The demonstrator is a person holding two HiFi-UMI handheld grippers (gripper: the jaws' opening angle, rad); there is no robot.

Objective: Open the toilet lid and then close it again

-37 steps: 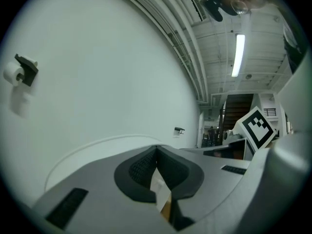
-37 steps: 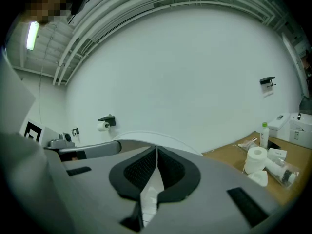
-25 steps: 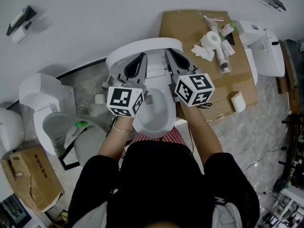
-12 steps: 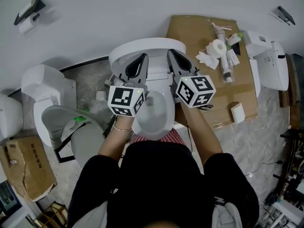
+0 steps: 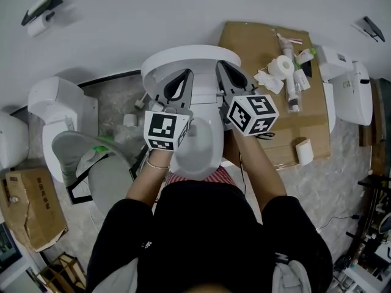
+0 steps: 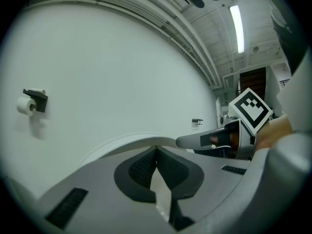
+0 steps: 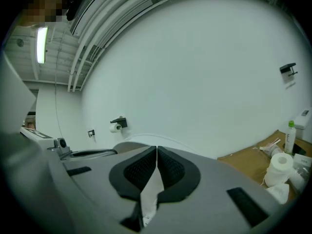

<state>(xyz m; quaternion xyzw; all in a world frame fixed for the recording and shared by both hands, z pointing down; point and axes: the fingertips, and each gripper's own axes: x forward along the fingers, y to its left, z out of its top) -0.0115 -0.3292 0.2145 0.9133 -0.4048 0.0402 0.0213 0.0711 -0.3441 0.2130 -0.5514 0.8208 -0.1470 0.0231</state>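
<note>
The white toilet stands in the middle of the head view, its lid (image 5: 188, 55) raised with the top edge toward the wall and the bowl (image 5: 198, 148) below it. My left gripper (image 5: 184, 73) and right gripper (image 5: 220, 66) lie side by side, tips against the raised lid, jaws shut with the pads touching. In the left gripper view the left gripper (image 6: 156, 150) shows pads meeting in front of the lid's white rim (image 6: 117, 144), with the right gripper (image 6: 243, 126) beside it. The right gripper (image 7: 157, 149) shows the same, with the lid rim (image 7: 170, 143) just behind.
A second toilet (image 5: 58, 112) with a grey seat (image 5: 91, 163) stands at the left. At the right, a cardboard box (image 5: 256, 47) carries a paper roll (image 5: 283, 66) and bottles. A paper holder (image 5: 40, 11) hangs on the wall. A person's arms and body fill the lower middle.
Both grippers stay shut at the raised lid, barely moved. The head view has shifted a little, so the scene sits slightly higher and further right.
</note>
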